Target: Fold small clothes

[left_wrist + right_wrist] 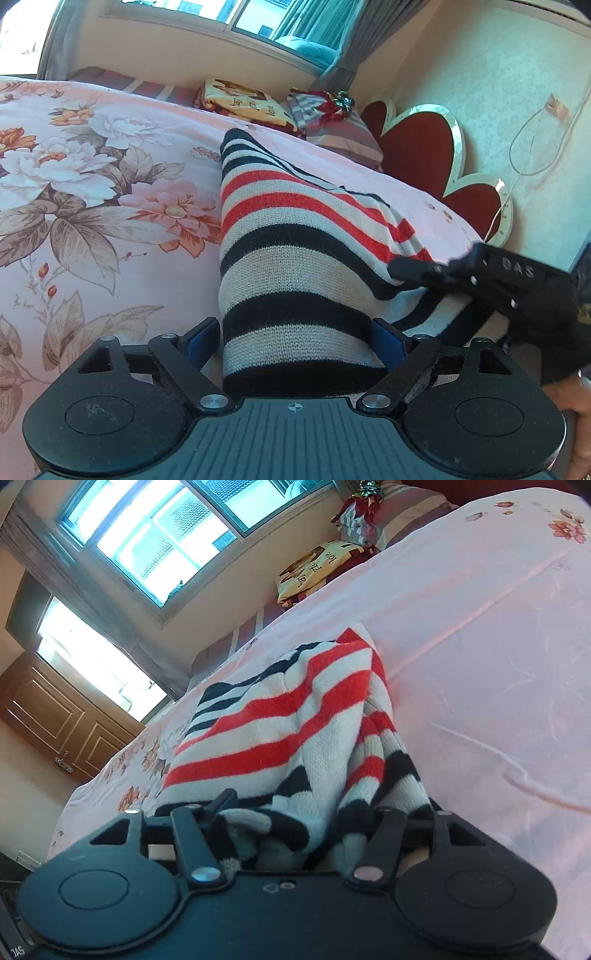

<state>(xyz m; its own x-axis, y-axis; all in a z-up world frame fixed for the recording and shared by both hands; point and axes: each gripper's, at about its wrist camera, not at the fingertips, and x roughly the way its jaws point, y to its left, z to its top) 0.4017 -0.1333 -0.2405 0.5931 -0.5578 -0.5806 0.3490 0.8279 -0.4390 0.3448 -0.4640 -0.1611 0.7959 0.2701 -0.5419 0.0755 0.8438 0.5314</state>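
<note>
The bed sheet (92, 184), pink with flowers, carries the striped knit garment (295, 266), which lies well below the pillows (340, 129) at the headboard side. The knit looks soft, light and limp — it should be taken at a doubled edge, not at one layer.

The left gripper (295, 339) stands wide, the garment's near end between its fingers. The right gripper (295, 812) has bunched fabric between its jaws; whether it pinches cannot be told. Only the left view shows the right gripper from outside — the right view alone shows the crumpled folds.
</note>
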